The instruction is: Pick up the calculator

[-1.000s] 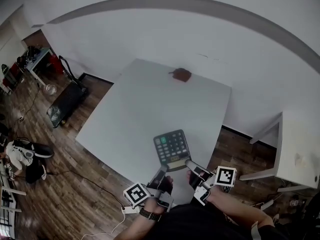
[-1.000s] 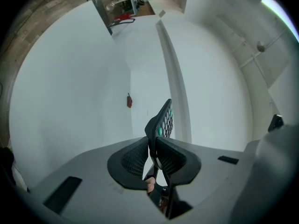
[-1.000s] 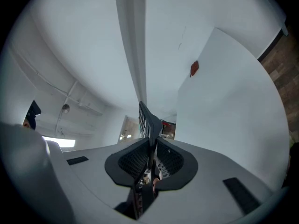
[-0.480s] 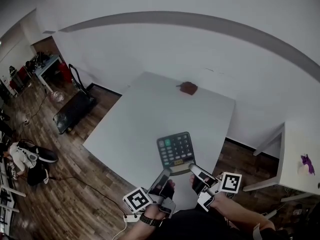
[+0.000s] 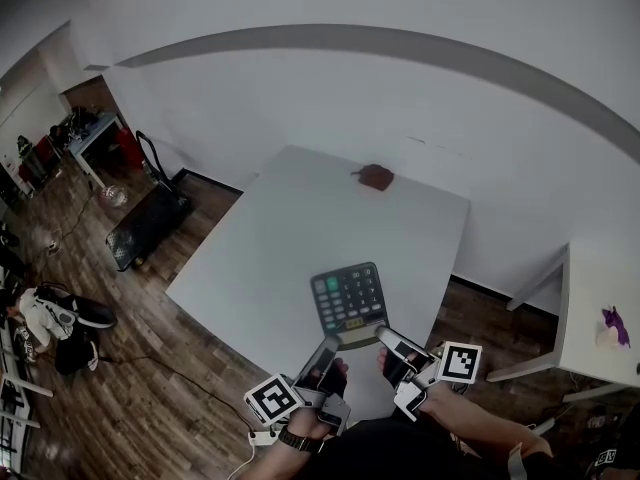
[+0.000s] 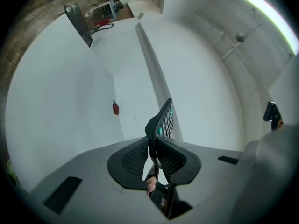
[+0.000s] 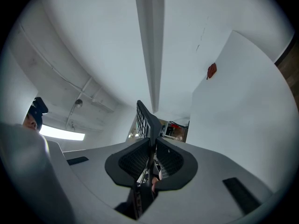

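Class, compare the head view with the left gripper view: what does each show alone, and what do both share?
Only the head view: the right gripper, the calculator's full keypad and a side table at the right. Only the left gripper view: the left gripper's jaws shut on the calculator's edge, seen edge-on, and a ceiling light. Both: the calculator, the white table and the small brown object at its far side.

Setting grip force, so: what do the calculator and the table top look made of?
Calculator: dark hard plastic by the look, mostly matte. The signs are a thin moulded case and rows of raised keys, a few of them green. Table: white, smooth, matte top with no visible grain, likely laminate or painted board, though the look leaves that open.
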{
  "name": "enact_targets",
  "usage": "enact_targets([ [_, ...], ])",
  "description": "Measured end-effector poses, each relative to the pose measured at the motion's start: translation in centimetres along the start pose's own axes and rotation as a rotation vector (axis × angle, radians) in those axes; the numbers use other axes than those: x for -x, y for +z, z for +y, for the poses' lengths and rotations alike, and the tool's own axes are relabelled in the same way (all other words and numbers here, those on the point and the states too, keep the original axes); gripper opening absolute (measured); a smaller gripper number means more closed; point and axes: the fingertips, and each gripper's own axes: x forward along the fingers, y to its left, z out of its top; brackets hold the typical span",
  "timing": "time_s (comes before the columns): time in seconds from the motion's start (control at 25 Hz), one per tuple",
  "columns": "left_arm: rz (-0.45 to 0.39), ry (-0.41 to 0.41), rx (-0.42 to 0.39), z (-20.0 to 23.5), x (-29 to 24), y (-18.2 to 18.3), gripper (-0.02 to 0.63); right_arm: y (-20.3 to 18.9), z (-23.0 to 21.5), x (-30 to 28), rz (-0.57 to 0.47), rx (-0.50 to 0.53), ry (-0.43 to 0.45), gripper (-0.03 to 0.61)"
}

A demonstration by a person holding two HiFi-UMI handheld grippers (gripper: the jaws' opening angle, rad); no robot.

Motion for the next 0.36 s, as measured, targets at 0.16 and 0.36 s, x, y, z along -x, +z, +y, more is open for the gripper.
enact_targets([
  [0.16,0.003,0.001,-0.002,0.12,-0.14,0.19,0.06,-0.01,-0.22,-0.13,0.004,0.004,-0.005,0.058],
  [0.36,0.007,0.006,-0.016,0.34,-0.67,0.59,0.06,0.53,-0.09,-0.7,0.001,0.011,0.009,0.058],
])
